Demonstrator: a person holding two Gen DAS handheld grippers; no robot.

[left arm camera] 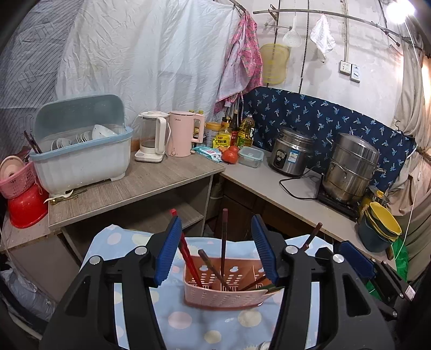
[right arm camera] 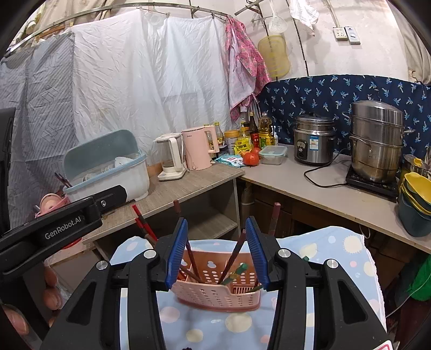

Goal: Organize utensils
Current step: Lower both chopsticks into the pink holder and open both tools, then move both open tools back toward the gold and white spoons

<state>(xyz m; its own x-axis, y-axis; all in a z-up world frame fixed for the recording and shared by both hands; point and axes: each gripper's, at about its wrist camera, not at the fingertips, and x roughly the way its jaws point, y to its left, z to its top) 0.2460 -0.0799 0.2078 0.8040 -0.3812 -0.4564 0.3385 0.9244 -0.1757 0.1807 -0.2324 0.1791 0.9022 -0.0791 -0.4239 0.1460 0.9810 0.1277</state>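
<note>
I hold both grippers, left (left arm camera: 216,249) and right (right arm camera: 216,250), wide open and empty over the light pink utensil basket (left arm camera: 223,290), whose thin, stiff, slippery chopsticks (left arm camera: 224,231) I should pinch near their tops.

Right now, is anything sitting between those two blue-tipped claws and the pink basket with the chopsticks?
Nothing visible does. The pink utensil basket stands in the open on the dotted cloth, and both the left gripper and the right gripper are open and empty just in front of it.

Light: bright lamp (left arm camera: 398,9) flaring at one o'clock, left wrist view | Shadows: dim under the counter (right arm camera: 309,183) | Quality: sharp centre, strong fisheye bending, black corners
</note>
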